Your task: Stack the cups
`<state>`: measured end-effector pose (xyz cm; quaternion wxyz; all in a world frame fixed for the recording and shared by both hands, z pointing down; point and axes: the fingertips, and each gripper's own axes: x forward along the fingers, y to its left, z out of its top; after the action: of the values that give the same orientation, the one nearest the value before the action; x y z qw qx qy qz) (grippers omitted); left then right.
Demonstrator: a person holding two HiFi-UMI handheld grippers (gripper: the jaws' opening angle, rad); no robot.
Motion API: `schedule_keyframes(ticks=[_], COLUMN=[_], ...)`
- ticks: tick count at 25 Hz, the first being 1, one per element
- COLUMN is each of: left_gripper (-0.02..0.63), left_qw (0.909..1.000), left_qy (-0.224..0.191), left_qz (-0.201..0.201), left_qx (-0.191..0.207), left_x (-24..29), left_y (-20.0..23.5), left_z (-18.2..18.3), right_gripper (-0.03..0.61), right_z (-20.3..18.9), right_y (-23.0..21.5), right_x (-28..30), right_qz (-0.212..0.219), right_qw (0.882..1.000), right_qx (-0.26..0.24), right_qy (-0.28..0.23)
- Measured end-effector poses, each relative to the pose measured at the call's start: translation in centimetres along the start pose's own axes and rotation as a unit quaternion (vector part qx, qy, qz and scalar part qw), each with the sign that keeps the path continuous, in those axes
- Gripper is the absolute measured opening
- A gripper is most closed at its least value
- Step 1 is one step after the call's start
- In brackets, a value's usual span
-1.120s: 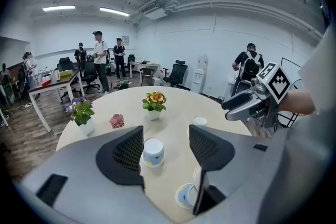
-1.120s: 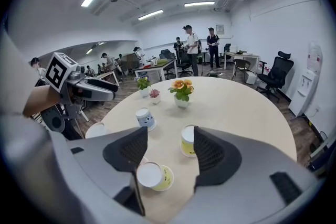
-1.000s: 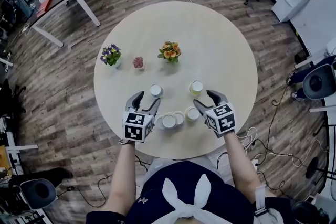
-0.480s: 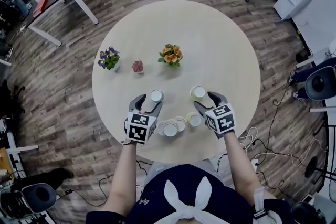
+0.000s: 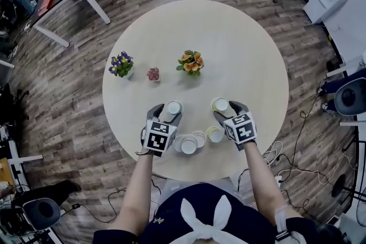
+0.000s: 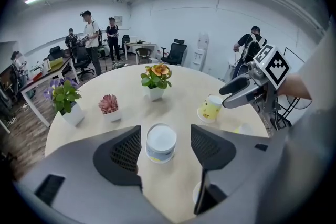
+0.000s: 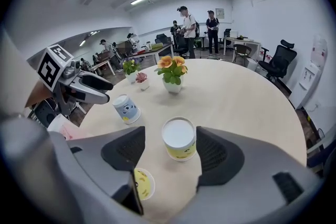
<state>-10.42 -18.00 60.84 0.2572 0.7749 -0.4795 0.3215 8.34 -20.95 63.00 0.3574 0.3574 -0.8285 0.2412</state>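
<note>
Blue-printed paper cup upside down on round beige table, long axis vertical, sitting betw. the jaw tips of left gripper; pads either side, clear gaps, no contact. Mirror pic on other side: yellow-printed cup, also inverted, betw. jaw tips of right gripper, again untouched. Both pairs of jaws just been opening, now spread wide, nothing pinched. Both grippers tilted down at the near half of table. A few more cups bunched betw. the two grippers nr the table edge, at least one mouth-up w/ yellow inside. Key relation: each target dead ahead of its own tongs, so prob. only a short push fwd/down, then squeeze across the cup wall; no cross-reach, left hand nearer blue cup, right hand nearer yellow. Orange-flower pot farther back, well apart from all this.
</note>
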Motion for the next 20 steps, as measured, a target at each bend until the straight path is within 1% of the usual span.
schedule_keyframes(ticks=[7, 9, 12, 20], left_gripper=[0.288, 0.288, 0.288, 0.288], left_qw=[0.9996, 0.9995, 0.9994, 0.9991], left_qy=[0.024, 0.03, 0.033, 0.041], left_qz=[-0.001, 0.002, 0.006, 0.011], left_qx=[-0.013, -0.009, -0.002, -0.007], left_x=[1.9, 2.4, 2.9, 4.1], left_y=[0.3, 0.5, 0.6, 1.2], left_z=[-1.2, -1.5, -1.6, -1.8], right_gripper=[0.31, 0.31, 0.308, 0.302], right_z=[-0.7, -0.8, -0.9, -1.3], right_y=[-0.3, -0.4, -0.5, -0.8], right_x=[1.4, 1.6, 2.0, 2.7], right_qz=[-0.013, -0.016, -0.019, -0.025], right_qw=[1.0, 1.0, 1.0, 0.999], right_qx=[-0.015, -0.016, -0.014, -0.017], right_qy=[0.019, 0.019, 0.02, 0.025])
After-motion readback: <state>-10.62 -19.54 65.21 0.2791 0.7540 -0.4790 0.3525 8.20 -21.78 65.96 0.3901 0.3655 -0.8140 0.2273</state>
